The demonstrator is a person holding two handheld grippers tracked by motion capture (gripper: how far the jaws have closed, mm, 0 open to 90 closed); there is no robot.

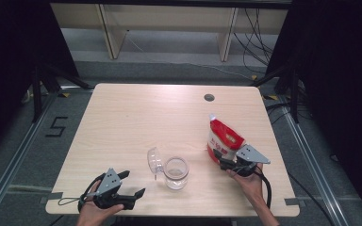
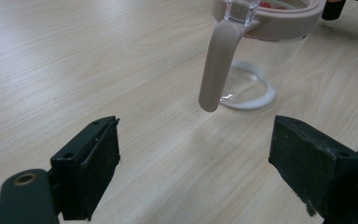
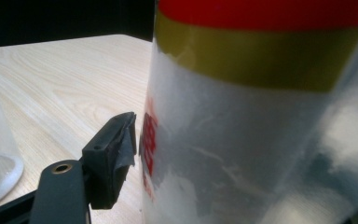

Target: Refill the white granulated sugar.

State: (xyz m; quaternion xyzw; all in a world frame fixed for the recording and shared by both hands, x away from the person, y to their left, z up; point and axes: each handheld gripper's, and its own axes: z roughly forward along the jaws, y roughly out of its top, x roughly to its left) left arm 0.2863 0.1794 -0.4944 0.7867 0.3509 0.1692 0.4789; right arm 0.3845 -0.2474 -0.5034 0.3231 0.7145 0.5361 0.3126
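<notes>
Pale wood table point(image 1: 122, 122) carries everything, and the clear jar point(image 1: 176, 172) near its front edge is our landmark. Nearest the person, front-left of the jar, the left gripper point(image 1: 131, 185) sits low in the left hand point(image 1: 96, 211) with jaws spread wide and nothing between them. In the left gripper view the jar point(image 2: 256, 51) stands just ahead, its beige clasp hanging down. The jar's clear lid point(image 1: 154, 161) tips open on its left side. Right of the jar, the right gripper point(image 1: 221, 162) has the red-and-white pouch point(image 1: 223, 139) between its jaws. In the right gripper view the visible pad sits at the pouch point(image 3: 261, 140), though I cannot tell whether it presses. The pouch stands upright. Far behind the jar, a dark round hole point(image 1: 209, 97) marks the table's back edge.
</notes>
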